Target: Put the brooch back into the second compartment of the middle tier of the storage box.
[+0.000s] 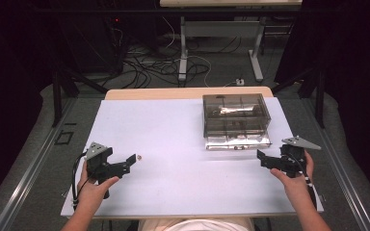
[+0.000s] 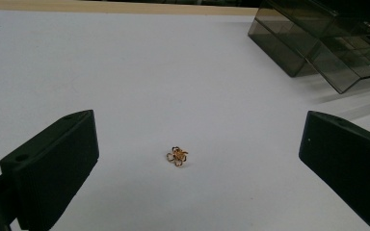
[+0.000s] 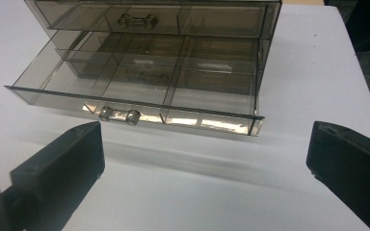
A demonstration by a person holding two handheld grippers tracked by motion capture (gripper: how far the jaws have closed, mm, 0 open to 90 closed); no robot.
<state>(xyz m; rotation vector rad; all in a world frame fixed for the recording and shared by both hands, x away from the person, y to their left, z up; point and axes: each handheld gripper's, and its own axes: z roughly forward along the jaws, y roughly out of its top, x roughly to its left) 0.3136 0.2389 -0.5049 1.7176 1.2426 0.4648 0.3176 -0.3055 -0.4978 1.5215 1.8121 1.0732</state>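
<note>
A small gold flower-shaped trinket (image 2: 177,156) lies on the white table sheet, a little beyond my left gripper (image 2: 197,159), whose jaws stand wide apart with nothing between them. In the high view the trinket (image 1: 140,157) sits just off the tip of the left gripper (image 1: 131,160). A smoky clear drawer box (image 1: 236,118) stands at the right rear, its lower drawer (image 3: 139,98) pulled out with empty compartments and a clear knob (image 3: 119,115). My right gripper (image 3: 204,159) is open and faces that drawer from a short way off; in the high view the right gripper (image 1: 261,156) is near the right edge.
The white sheet (image 1: 173,144) covers the table, with a wooden edge (image 1: 188,92) at the back. Beyond the table stand desk legs (image 1: 183,53) and loose cables (image 1: 154,67) on the floor. The box's upper drawer (image 3: 144,17) is closed.
</note>
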